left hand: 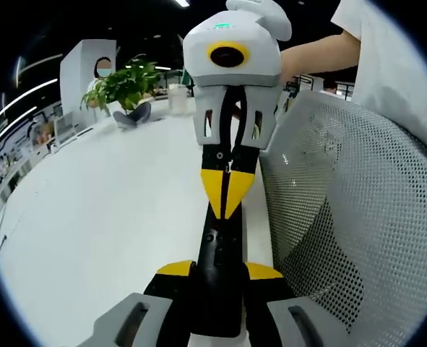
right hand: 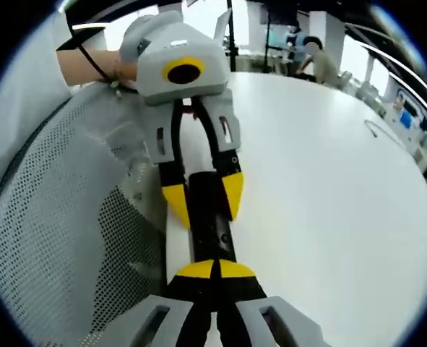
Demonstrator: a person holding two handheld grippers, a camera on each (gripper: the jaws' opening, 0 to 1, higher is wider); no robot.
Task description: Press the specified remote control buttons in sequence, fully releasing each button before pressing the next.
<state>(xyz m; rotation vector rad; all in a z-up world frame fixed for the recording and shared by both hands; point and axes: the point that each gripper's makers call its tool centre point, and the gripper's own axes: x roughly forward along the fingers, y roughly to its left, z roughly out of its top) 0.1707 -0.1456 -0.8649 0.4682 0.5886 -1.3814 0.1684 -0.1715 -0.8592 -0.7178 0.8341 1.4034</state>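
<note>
1. The left gripper (left hand: 220,271) has its yellow-tipped fingers (left hand: 175,270) spread to either side of the remote (left hand: 217,242) and clenched on its long edges, so the remote is held between them
2. In the right gripper view the same grasp shows from the far side: the left gripper (right hand: 204,195) straddles the black remote (right hand: 212,228), one yellow tip on each edge
3. The right gripper (right hand: 214,270) has its fingers pressed together, the two yellow tips meeting with no gap, and they sit over the end of the remote nearest that camera
4. In the left gripper view the right gripper (left hand: 227,189) comes in from the top, its closed tips at the remote's far end; whether they bear down on a button or just rest on the face cannot be told
5. The remote is held lengthwise over the edge of the white tabletop (left hand: 112,217), just beside the mesh chair back (left hand: 358,217)
6. A person's arm (left hand: 318,54) reaches to the right gripper
7. A potted plant (left hand: 126,83) stands well away on the tabletop
</note>
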